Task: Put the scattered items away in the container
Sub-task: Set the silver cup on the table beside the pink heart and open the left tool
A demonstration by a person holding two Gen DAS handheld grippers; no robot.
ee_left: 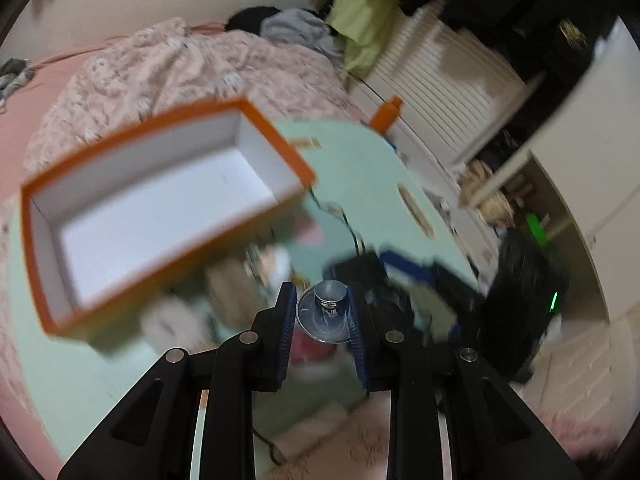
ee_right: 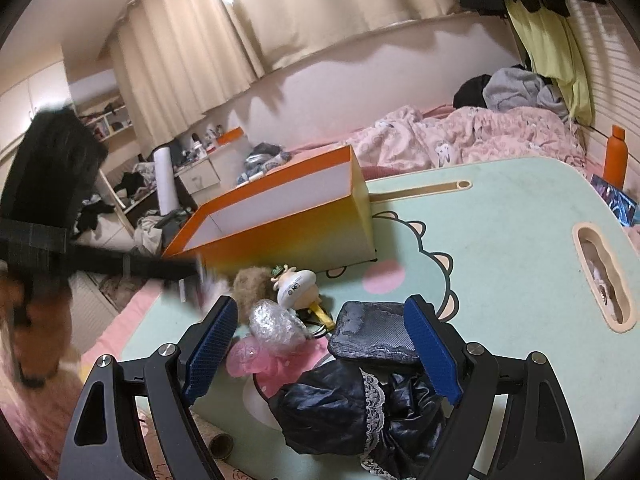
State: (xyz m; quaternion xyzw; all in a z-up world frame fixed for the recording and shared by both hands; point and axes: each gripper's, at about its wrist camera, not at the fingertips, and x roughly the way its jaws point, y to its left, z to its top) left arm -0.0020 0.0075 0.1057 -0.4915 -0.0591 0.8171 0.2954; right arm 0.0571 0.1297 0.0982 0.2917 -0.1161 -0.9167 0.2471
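An open orange box with white inside [ee_left: 160, 200] stands on the mint-green table; it also shows in the right wrist view [ee_right: 280, 216]. My left gripper [ee_left: 324, 308] is shut on a clear suction cup with a metal knob [ee_left: 326, 312], held above the table to the right of the box. My right gripper [ee_right: 320, 344] is open, low over a pile of items: a dark pouch [ee_right: 372, 336], a silver bubble-wrap bundle [ee_right: 276, 324], a pink toy [ee_right: 256, 360], a white plush keychain [ee_right: 296, 284] and a black lace-trimmed cloth [ee_right: 352, 408].
The mint table [ee_right: 500, 240] has a handle slot [ee_right: 604, 276] at right. An orange bottle [ee_right: 614, 156] stands at its far edge. A bed with a pink quilt [ee_right: 460, 136] lies behind. The left gripper's arm [ee_right: 120, 264] reaches in from the left.
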